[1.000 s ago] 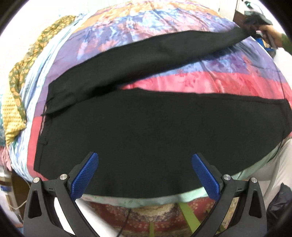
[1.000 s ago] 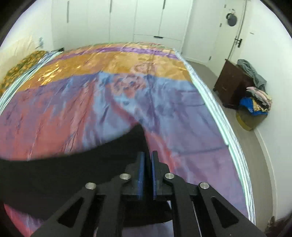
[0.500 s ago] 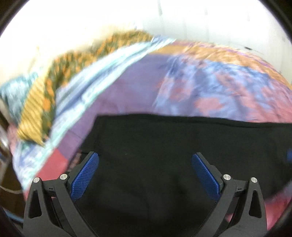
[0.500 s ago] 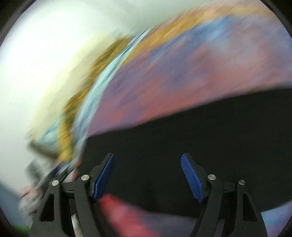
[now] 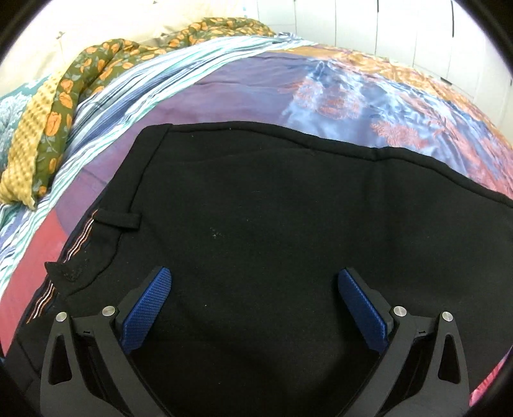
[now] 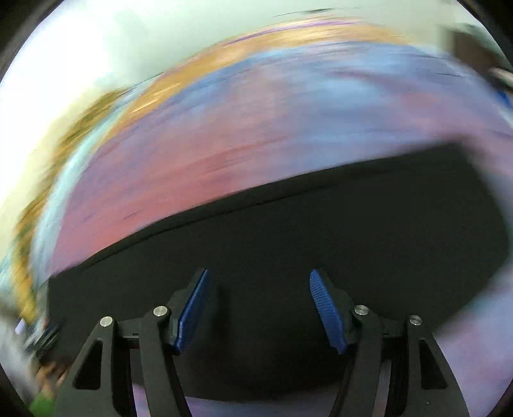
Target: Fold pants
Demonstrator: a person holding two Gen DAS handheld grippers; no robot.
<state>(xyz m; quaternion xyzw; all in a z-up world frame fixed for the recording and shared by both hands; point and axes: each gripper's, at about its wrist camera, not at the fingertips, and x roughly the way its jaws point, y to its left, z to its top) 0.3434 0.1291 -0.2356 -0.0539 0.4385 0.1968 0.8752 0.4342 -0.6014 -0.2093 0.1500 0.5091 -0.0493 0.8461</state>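
Black pants (image 5: 272, 224) lie flat on a bed with a colourful purple, blue and orange cover (image 5: 336, 89). The waistband end with a belt loop (image 5: 117, 219) shows at the left of the left wrist view. My left gripper (image 5: 255, 301) is open and empty, just above the pants near the waist. In the blurred right wrist view the pants (image 6: 320, 231) stretch as a dark band across the bed. My right gripper (image 6: 258, 308) is open and empty above them.
A rolled green and orange floral blanket (image 5: 73, 83) and a striped sheet (image 5: 134, 86) lie along the bed's left side. White cupboard doors (image 5: 416, 29) stand behind the bed. The right wrist view is strongly motion-blurred.
The right gripper let go of the pant leg it held, opened, and swung over the pants. The upper leg now lies folded over the lower. The left gripper moved toward the waistband.
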